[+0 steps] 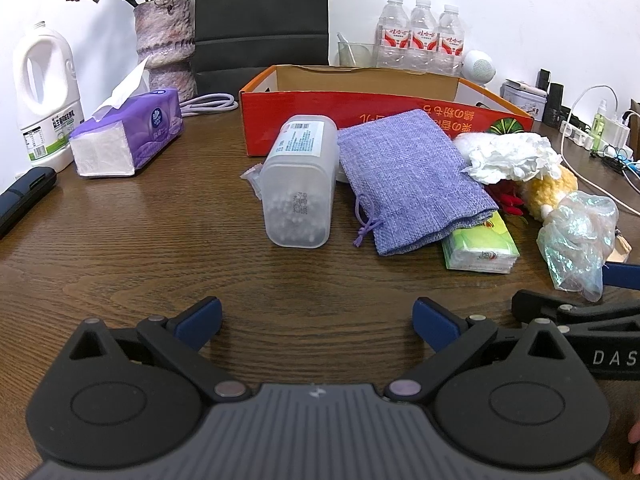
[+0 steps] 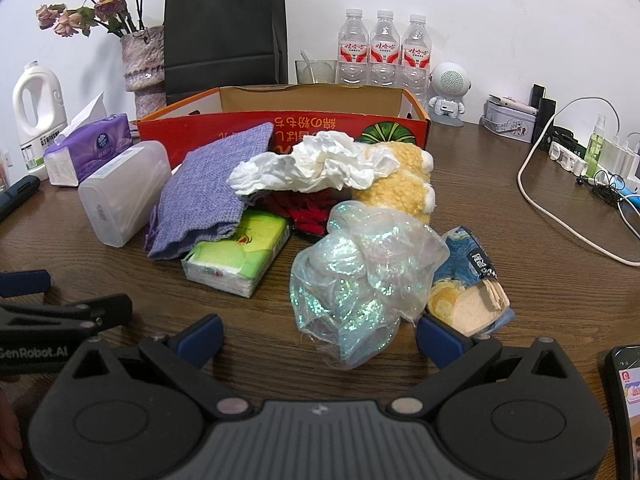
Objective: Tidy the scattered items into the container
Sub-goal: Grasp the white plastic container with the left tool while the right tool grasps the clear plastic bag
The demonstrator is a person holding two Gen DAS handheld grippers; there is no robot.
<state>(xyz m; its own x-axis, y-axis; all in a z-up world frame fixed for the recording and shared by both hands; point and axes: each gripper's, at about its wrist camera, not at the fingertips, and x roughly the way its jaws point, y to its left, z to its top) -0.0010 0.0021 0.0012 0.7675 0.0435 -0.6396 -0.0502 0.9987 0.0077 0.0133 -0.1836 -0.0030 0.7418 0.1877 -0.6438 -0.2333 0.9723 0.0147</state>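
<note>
A red cardboard box (image 1: 384, 114) (image 2: 224, 132) stands open at the back of the wooden table. In front of it lie a clear plastic tub of cotton swabs (image 1: 300, 182) (image 2: 120, 190), a purple woven pouch (image 1: 408, 176) (image 2: 208, 196), a green tissue pack (image 1: 480, 248) (image 2: 240, 256), crumpled white paper (image 1: 512, 156) (image 2: 320, 168), a yellow plush toy (image 2: 404, 184), a red item (image 2: 308, 208), an iridescent plastic bag (image 1: 576, 236) (image 2: 360, 272) and a blue-yellow paper packet (image 2: 468, 284). My left gripper (image 1: 316, 320) is open and empty before the tub. My right gripper (image 2: 320, 336) is open, the bag between its fingers.
A purple tissue box (image 1: 132, 136), white jug (image 1: 44, 92), vase (image 1: 164, 44), black paper bag (image 1: 260, 16), water bottles (image 1: 420, 36), a white speaker (image 2: 448, 88), chargers and cables (image 2: 560, 184) ring the table. A phone (image 2: 628, 408) lies at the right.
</note>
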